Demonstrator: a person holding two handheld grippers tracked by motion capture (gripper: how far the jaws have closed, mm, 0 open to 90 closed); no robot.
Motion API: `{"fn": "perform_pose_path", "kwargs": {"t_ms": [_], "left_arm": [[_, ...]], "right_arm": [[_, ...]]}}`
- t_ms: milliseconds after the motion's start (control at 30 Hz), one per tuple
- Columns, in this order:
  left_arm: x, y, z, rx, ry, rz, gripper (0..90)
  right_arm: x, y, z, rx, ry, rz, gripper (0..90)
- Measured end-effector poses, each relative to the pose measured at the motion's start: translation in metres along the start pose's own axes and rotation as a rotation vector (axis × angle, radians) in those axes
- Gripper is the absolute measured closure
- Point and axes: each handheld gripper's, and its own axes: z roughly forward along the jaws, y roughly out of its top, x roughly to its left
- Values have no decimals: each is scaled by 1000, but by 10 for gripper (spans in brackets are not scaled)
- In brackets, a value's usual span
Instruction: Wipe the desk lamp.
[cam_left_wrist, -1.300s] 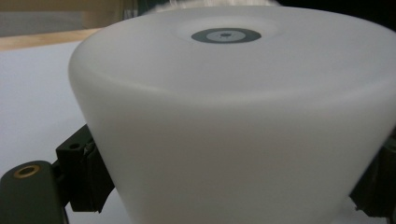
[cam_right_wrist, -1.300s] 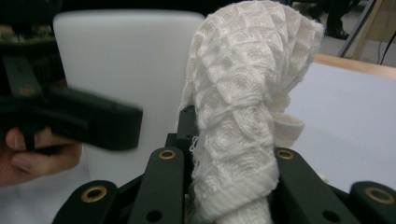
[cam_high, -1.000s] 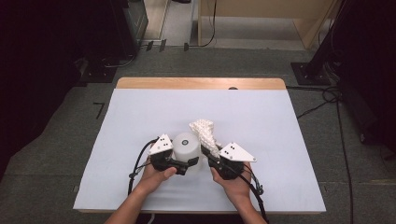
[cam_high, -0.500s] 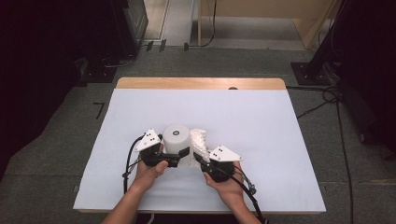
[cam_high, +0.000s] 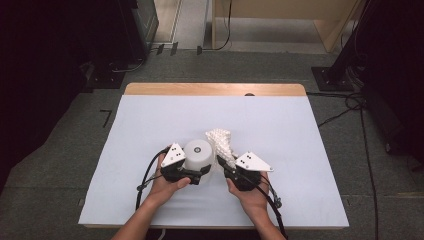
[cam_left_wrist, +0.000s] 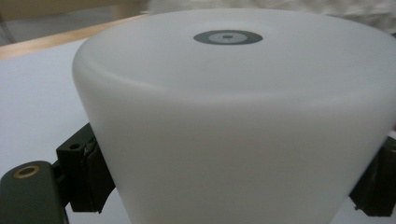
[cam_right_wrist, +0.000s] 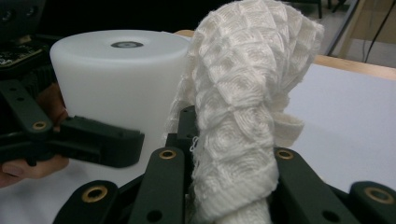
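On pale blue table cover (cam_high: 150, 125), left gripper (cam_high: 192, 172) clamped around white cup (cam_high: 198, 154), now swung back left of waffle cloth (cam_high: 222, 142) pinched in right gripper (cam_high: 227, 162), probably between wiping strokes.

I see the cup (cam_high: 198, 155) standing upside down on the table (cam_high: 150, 120), near its front edge and left of middle, between the jaws of my left gripper (cam_high: 192, 172). Just right of it the cloth (cam_high: 221, 143) rises from my right gripper (cam_high: 226, 162), which is clamped on its lower end. Cloth and cup are touching or nearly so.
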Motion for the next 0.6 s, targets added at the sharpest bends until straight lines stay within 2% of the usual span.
{"fn": "perform_pose_path", "kwargs": {"t_ms": [67,267,367,533,600], "left_arm": [[3,-1,0,-4,62,-2,85],[9,-8,1,-10,196,3,84],[11,-12,3,8,206,-5,84],[9,-16,0,19,211,13,84],[8,-17,-2,16,213,-1,84]], "right_arm": [[-2,0,0,2,-10,0,756],[-7,-2,0,1,-26,14,755],[-8,-3,0,2,-30,18,756],[-11,-3,0,-1,-36,19,755],[-12,-4,0,2,-37,22,756]]}}
